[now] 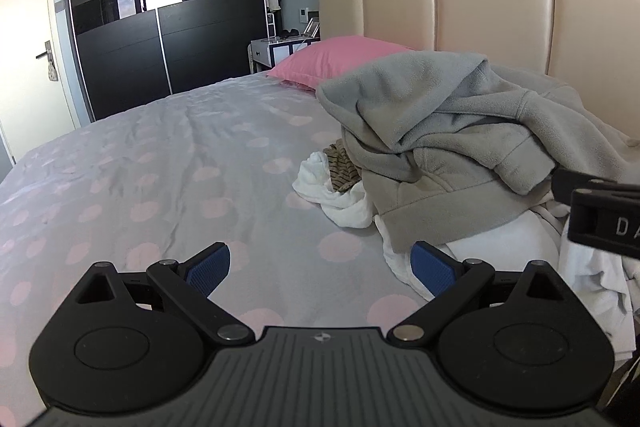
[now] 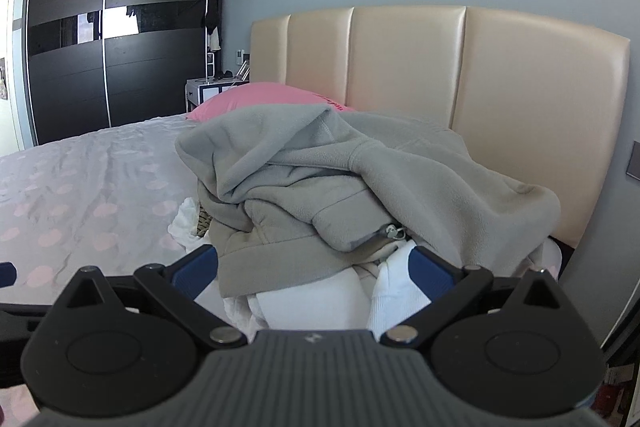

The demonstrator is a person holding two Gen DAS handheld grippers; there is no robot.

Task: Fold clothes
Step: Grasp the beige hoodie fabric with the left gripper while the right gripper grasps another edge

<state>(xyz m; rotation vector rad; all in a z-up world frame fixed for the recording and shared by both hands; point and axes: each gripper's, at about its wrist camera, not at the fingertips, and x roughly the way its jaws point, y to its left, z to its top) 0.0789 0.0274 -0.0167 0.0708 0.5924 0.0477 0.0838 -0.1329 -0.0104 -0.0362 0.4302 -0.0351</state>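
- Both claws are hanging apart and empty: the left claw point(image 1: 322, 269) over bare bed point(image 1: 160, 167), the right claw point(image 2: 314, 273) facing the white clothes point(image 2: 320, 297).
- Picking seems to be starting; the grey hoodie point(image 2: 360, 187), topping the pile near the headboard point(image 2: 520, 87), likely needs lifting clear first.

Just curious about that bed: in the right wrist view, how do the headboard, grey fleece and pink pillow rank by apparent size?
1. Headboard
2. Grey fleece, close behind, though nearer the camera
3. Pink pillow, mostly hidden by the fleece

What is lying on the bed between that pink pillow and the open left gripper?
In the left wrist view, only bare spotted bedspread lies between the pink pillow and the left gripper; the clothes pile sits off to the right.
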